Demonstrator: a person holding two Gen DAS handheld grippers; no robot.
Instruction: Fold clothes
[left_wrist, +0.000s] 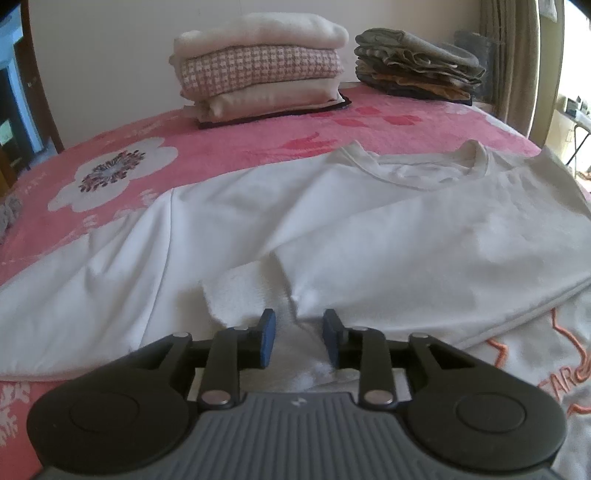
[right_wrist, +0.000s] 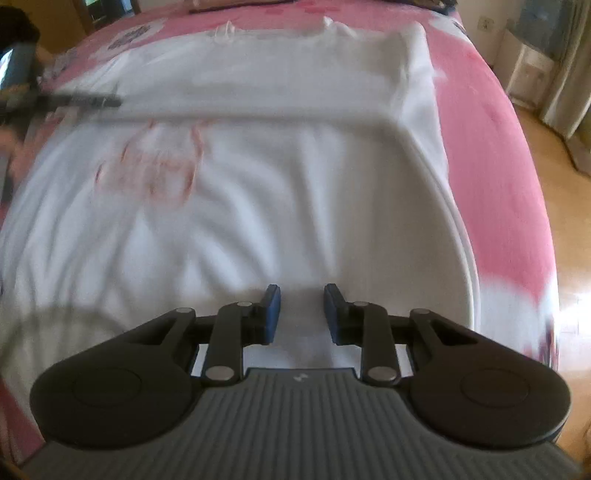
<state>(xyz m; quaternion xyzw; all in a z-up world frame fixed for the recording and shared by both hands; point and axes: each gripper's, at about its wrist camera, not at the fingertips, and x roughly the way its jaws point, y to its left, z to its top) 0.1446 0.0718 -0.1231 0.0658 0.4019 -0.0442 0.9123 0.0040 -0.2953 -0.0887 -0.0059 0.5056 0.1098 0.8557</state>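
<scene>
White cotton of the T-shirt (left_wrist: 332, 229) lies on the pink bedspread (left_wrist: 229, 136), top already folded down, with the left gripper (left_wrist: 298, 338) parted over a bunched fold, seemingly ready to pinch. From the right wrist, the right gripper (right_wrist: 301, 314) hangs parted above the shirt's lower half, gripping nothing; next it likely needs an edge to grasp.

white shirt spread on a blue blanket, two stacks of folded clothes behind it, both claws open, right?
Not quite: the blanket is pink, as the left wrist view shows. The white shirt, the two stacks behind it and the open left claw and right claw are as stated.
</scene>
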